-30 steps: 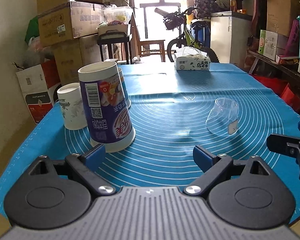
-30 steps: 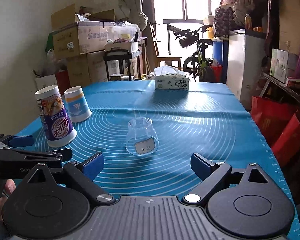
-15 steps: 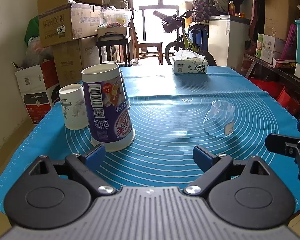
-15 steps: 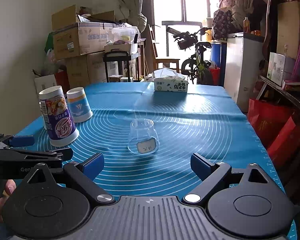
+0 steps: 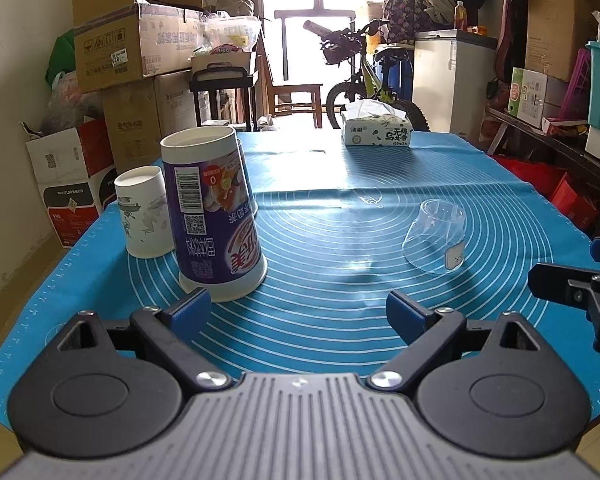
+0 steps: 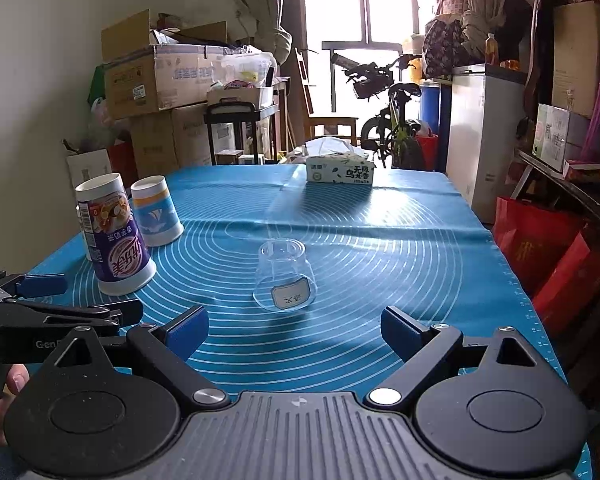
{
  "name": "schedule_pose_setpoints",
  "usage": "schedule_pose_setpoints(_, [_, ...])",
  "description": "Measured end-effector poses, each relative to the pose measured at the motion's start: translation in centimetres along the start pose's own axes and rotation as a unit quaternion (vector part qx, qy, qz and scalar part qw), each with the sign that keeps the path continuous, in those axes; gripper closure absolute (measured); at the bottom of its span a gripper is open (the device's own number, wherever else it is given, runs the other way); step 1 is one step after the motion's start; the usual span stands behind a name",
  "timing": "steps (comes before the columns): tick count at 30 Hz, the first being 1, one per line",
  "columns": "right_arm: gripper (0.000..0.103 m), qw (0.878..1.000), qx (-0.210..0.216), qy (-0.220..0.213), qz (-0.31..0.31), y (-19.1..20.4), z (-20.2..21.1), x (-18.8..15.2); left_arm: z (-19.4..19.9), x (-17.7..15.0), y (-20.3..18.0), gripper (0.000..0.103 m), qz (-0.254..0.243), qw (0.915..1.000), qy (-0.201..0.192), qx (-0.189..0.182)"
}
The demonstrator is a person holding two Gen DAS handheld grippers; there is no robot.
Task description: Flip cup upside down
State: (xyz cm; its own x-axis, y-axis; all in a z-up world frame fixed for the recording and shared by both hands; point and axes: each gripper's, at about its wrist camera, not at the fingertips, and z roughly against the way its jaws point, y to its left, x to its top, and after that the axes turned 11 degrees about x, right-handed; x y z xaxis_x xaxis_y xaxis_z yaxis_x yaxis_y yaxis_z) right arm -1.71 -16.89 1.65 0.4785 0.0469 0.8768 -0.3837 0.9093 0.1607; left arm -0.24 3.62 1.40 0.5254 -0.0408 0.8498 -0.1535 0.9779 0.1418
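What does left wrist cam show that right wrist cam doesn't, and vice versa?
Left wrist only: the white paper cup in full, beside the purple cup.

Right wrist only: the blue-and-orange cup in full, and the person's hand on the left gripper.

Both: the clear cup upside down, the tissue box, the blue mat. The right gripper has open jaws, as does the left.

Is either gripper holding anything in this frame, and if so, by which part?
Nothing is held. The left gripper and the right gripper are both open and empty; the clear cup stands mouth-down on the blue mat, apart from both.
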Motion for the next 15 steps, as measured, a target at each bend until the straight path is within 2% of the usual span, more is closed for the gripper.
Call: schedule_pose_setpoints(15, [0.009, 1.000, 0.001, 0.006, 0.000, 0.07, -0.39, 0.08, 0.27, 0.14, -0.05, 0.009, 0.000, 1.0000, 0.000, -0.002])
